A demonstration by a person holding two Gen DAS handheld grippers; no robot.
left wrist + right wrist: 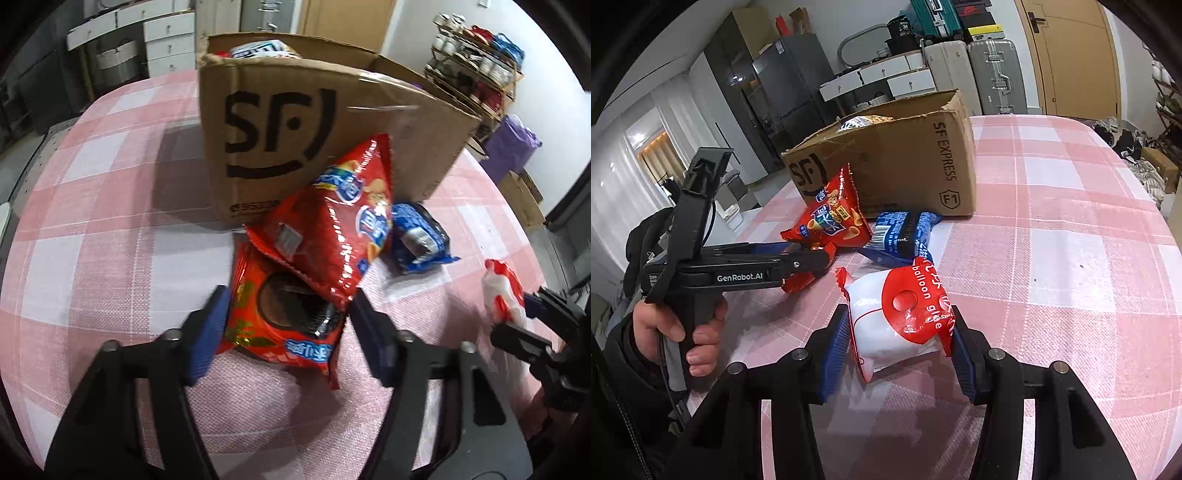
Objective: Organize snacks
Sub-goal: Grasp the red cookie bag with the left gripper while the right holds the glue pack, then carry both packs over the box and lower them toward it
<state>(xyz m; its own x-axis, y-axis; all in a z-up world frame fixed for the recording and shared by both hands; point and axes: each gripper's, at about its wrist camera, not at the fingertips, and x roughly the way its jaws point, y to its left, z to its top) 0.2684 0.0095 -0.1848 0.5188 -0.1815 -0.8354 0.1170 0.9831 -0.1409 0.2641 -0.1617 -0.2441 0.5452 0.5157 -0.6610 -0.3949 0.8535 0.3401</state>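
Red foil fills our left gripper [286, 328]: its blue pads press the red cookie pack [280, 325], half hidden under a red chip bag [332, 229] just ahead. Our right gripper [899, 347] clamps the white-and-red pouch [897, 325]. Beyond stands the cardboard box [295, 122], its contents mostly hidden.

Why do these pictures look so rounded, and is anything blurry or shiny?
Both views are fisheye, so the table bulges and corners go black. Left wrist view: motion blur on the left gripper, glare on the red snack bag. Right wrist view: sharper, with glare on the white packet.
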